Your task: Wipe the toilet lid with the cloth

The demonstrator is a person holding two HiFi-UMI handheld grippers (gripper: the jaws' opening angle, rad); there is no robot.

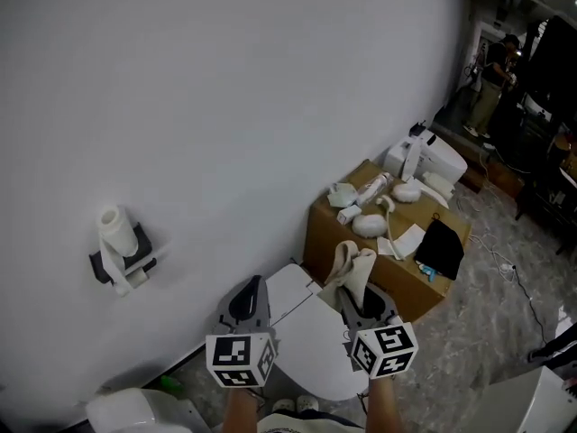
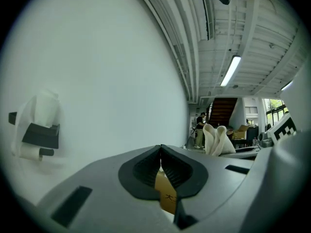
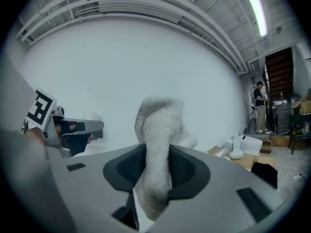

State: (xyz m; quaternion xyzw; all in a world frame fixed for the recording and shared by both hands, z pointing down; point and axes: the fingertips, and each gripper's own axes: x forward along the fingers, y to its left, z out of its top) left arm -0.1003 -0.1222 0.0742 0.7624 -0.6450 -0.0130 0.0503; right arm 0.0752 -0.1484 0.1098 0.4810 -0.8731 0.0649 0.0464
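Note:
The white toilet lid (image 1: pixel 311 341) lies closed below me, between the two grippers. My right gripper (image 1: pixel 359 289) is shut on a folded cream cloth (image 1: pixel 351 267), which sticks up past its jaws; in the right gripper view the cloth (image 3: pixel 158 140) fills the gap between the pads. My left gripper (image 1: pixel 249 298) hovers over the lid's left side with its jaws pressed together and nothing in them (image 2: pixel 161 165). Both are held above the lid, not touching it.
A toilet paper holder with a roll (image 1: pixel 122 244) hangs on the white wall at left. A cardboard box (image 1: pixel 388 251) behind the toilet carries white bottles, cloths and a black cloth (image 1: pixel 441 247). A person stands far off at the top right. Cables lie on the floor at right.

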